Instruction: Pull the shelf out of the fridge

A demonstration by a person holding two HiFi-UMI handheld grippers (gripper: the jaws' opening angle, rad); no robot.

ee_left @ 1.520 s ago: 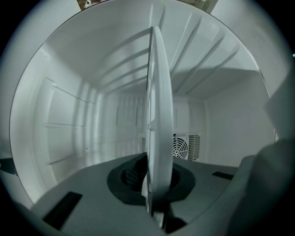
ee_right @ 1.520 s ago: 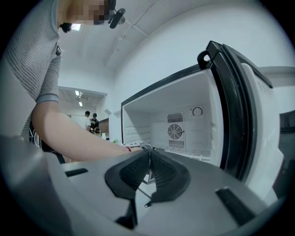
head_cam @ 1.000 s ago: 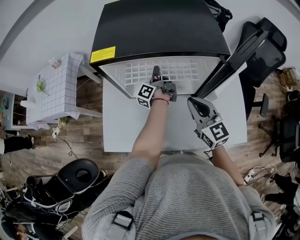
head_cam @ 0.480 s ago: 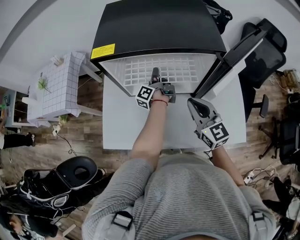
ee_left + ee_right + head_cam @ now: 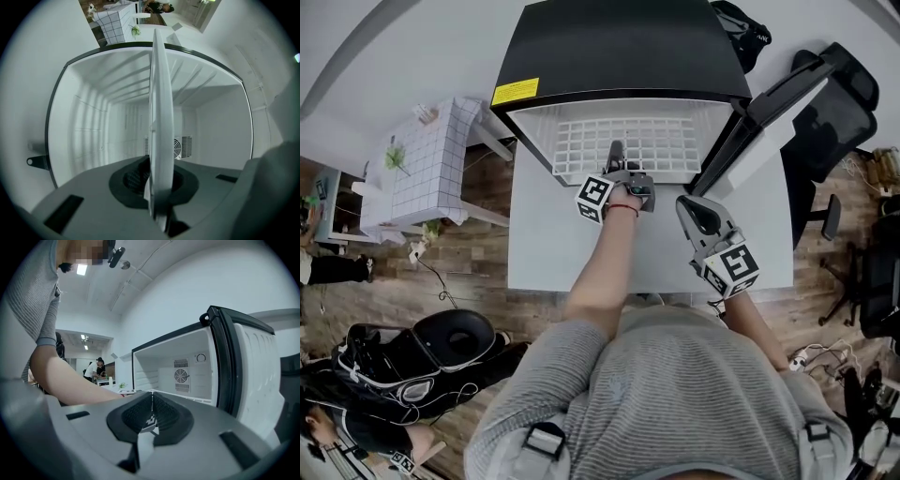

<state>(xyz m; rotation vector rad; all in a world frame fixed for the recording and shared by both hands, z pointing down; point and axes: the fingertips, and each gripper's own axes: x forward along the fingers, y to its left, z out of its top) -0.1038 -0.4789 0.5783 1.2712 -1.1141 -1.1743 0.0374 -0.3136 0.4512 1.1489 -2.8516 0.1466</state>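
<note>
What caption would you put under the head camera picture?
Left gripper clamps the white grid shelf partly out of the black-topped fridge; right gripper shut.

There is one fridge [image 5: 619,47]; it has one door [image 5: 764,108], one white wire shelf [image 5: 628,141], one yellow label [image 5: 515,91] on its top and one round fan grille [image 5: 181,376] in its back wall. Two grippers are in view, the left gripper [image 5: 615,150] and the right gripper [image 5: 690,208]; each carries one marker cube [image 5: 596,197], two in all. Beside the fridge stands one small table [image 5: 427,164]; behind the door is one black office chair [image 5: 830,89]; the dark shapes at the right edge cannot be counted.
</note>
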